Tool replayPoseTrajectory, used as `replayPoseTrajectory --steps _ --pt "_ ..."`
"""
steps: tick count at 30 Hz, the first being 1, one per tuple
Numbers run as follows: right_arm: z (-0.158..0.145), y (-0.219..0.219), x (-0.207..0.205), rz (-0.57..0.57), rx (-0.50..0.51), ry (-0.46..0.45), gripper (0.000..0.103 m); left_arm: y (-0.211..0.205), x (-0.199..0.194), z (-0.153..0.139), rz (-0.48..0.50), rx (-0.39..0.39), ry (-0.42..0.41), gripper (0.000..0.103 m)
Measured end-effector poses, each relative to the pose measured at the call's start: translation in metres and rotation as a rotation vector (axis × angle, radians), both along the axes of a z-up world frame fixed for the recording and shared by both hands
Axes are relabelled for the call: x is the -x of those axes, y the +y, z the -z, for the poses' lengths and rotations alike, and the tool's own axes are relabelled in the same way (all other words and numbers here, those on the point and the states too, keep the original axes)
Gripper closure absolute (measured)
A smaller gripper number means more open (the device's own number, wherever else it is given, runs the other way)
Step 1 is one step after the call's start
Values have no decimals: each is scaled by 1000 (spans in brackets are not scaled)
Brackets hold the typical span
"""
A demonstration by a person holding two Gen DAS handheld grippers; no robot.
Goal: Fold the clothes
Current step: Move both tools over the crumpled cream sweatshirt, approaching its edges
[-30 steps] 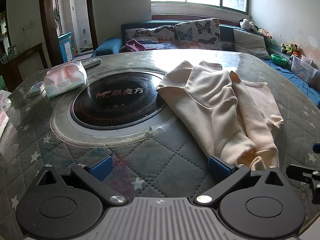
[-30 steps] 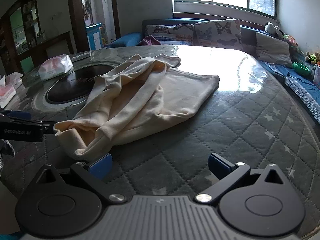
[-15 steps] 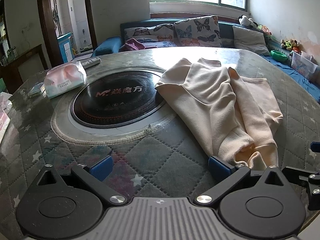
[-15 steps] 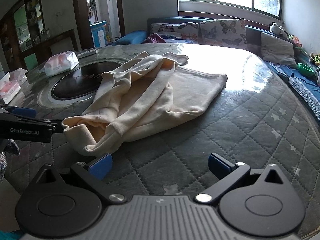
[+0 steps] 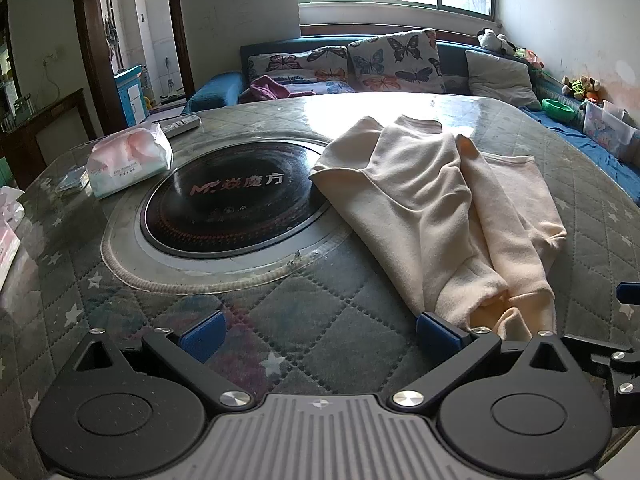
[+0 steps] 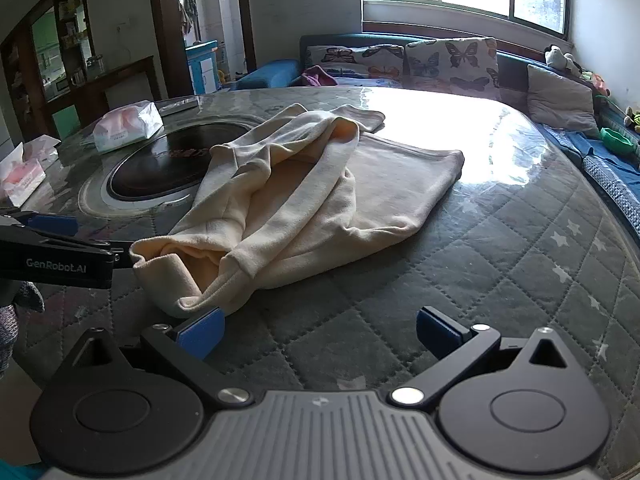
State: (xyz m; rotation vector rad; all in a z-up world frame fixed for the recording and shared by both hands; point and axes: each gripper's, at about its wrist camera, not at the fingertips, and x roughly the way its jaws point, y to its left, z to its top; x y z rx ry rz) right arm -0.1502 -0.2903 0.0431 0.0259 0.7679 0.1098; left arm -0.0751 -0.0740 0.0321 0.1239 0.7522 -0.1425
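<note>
A cream sweatshirt point(image 5: 432, 208) lies crumpled on the round quilted table, its sleeves folded over the body and its cuffs bunched at the near edge. My left gripper point(image 5: 318, 336) stands open just short of it, the right fingertip point(image 5: 434, 332) touching the near cuff. In the right wrist view the same sweatshirt point(image 6: 312, 196) spreads ahead and to the left. My right gripper point(image 6: 318, 334) is open too, with its left fingertip point(image 6: 200, 334) at the bunched cuff. Nothing sits between either pair of fingers. The left gripper's black body point(image 6: 56, 256) shows at that view's left edge.
A black induction hob point(image 5: 236, 200) is set into the table's middle, partly under the sweatshirt. A tissue pack point(image 5: 128, 160) and a remote point(image 5: 180, 124) lie at the far left, another tissue box point(image 6: 22, 172) nearer. A sofa with butterfly cushions point(image 5: 392, 60) stands behind.
Both grippers have crept forward toward the near cuffs, so the sweatshirt looms slightly larger. The garment itself has not moved and both jaws stay open.
</note>
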Motion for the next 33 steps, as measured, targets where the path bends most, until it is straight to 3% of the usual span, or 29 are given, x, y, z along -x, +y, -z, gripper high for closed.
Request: replayPoseTrajectory --steps 33 --pt "-4 2 -1 -6 3 -6 0 -3 -3 -1 11 -11 6 0"
